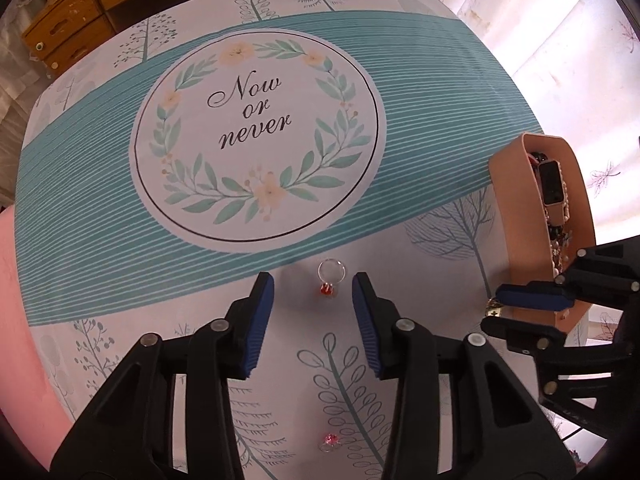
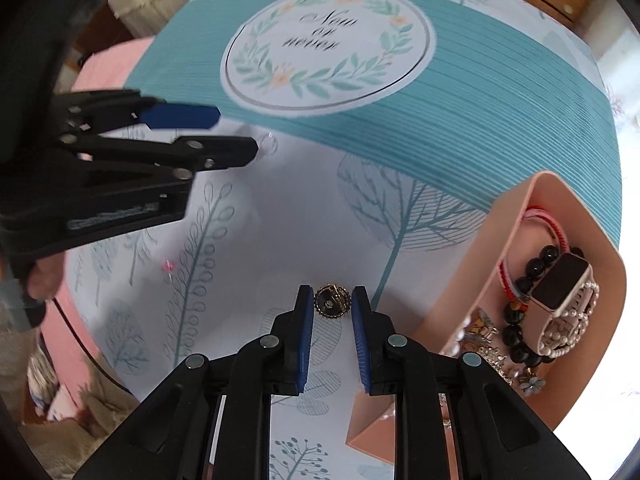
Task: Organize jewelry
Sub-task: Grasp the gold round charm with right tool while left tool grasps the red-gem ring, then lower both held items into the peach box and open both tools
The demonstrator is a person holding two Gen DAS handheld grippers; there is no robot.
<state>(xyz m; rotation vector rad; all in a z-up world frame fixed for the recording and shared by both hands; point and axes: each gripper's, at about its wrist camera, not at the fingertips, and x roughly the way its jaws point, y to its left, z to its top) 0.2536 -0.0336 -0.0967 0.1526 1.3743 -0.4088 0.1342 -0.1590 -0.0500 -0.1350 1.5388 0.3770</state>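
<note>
A silver ring with a red stone [image 1: 330, 280] lies on the printed tablecloth, between the fingertips of my left gripper [image 1: 313, 286]. The blue pads stand apart from it on both sides, so this gripper is open. A second ring with a pink stone [image 1: 329, 441] lies nearer, under the gripper. My right gripper [image 2: 332, 305] is shut on a small round gold ornament [image 2: 332, 302], just left of the peach jewelry box [image 2: 500, 236]. In the left wrist view the right gripper [image 1: 491, 311] shows side-on against the peach box [image 1: 516, 216], with the gold ornament [image 1: 493, 305] at its tips.
The box holds a watch [image 2: 560, 288], black beads [image 2: 520, 320], red cords and pearl strands. The cloth's "Now or never" wreath [image 1: 256, 136] fills the table's middle. Wooden drawers [image 1: 68, 28] stand beyond the far edge. A hand [image 2: 44, 276] carries the left gripper [image 2: 238, 134].
</note>
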